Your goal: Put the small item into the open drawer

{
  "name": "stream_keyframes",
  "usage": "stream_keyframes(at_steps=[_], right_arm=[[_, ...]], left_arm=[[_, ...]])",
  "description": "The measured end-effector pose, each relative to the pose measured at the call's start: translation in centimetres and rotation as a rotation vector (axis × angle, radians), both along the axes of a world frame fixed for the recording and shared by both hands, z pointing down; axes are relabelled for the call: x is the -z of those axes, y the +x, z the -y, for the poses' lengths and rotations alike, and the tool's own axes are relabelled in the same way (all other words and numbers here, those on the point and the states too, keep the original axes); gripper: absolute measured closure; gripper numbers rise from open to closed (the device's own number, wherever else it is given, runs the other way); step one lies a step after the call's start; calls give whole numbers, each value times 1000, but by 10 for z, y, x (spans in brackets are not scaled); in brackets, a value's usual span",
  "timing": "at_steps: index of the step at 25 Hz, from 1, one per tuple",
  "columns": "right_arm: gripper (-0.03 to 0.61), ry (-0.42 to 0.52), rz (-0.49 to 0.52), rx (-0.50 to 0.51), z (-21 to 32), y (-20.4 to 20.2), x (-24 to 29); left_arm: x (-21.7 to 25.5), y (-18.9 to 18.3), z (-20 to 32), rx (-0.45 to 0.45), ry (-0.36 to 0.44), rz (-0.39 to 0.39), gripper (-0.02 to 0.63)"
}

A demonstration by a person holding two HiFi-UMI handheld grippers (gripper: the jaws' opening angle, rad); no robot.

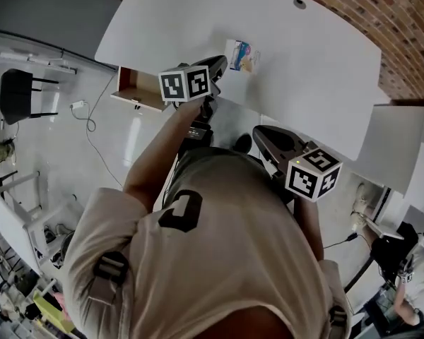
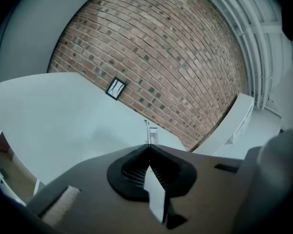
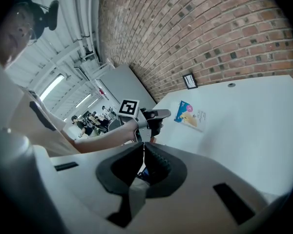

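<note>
The small item, a flat blue-and-yellow packet (image 1: 242, 55), lies on the white table (image 1: 311, 69) near its front edge. In the right gripper view the packet (image 3: 189, 116) shows just right of the left gripper (image 3: 156, 115). In the head view my left gripper (image 1: 219, 63) hovers beside the packet, its jaws shut and empty. In its own view the left gripper (image 2: 148, 145) has its jaws pressed together. The open drawer (image 1: 138, 87), brown inside, sticks out under the table's left end. My right gripper (image 1: 258, 134) hangs lower, off the table, and in its own view the right gripper (image 3: 143, 145) has its jaws meeting with nothing held.
A brick wall (image 2: 176, 48) with a small framed plate (image 2: 116, 88) runs behind the table. The tabletop has a cable hole (image 1: 299, 3). A black chair (image 1: 21, 94) and a cable (image 1: 92, 122) are on the floor at the left. Another white desk (image 1: 399, 147) stands at the right.
</note>
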State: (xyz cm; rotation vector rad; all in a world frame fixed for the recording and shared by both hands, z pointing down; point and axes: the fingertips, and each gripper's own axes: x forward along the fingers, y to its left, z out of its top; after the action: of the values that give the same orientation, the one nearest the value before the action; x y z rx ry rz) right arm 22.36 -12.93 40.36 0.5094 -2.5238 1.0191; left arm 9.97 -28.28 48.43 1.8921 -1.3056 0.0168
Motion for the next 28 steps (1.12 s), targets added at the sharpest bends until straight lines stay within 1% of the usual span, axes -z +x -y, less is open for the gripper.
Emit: stream_keyframes(at_steps=[4, 8, 15, 19, 24, 28], right_arm=[[572, -9, 4, 48, -10, -27, 0], [572, 7, -2, 112, -19, -53, -3], [572, 15, -25, 160, -46, -87, -2], [572, 8, -34, 161, -62, -104, -1], [572, 23, -51, 188, -74, -141, 1], [572, 33, -72, 187, -83, -169, 1]], left_arm=[[11, -39, -23, 53, 14, -18, 611], [14, -76, -47, 125, 26, -31, 611], [23, -117, -88, 171, 54, -58, 611], [27, -136, -111, 175, 60, -47, 612], [37, -170, -127, 156, 84, -50, 611], [38, -195, -139, 126, 83, -62, 611]])
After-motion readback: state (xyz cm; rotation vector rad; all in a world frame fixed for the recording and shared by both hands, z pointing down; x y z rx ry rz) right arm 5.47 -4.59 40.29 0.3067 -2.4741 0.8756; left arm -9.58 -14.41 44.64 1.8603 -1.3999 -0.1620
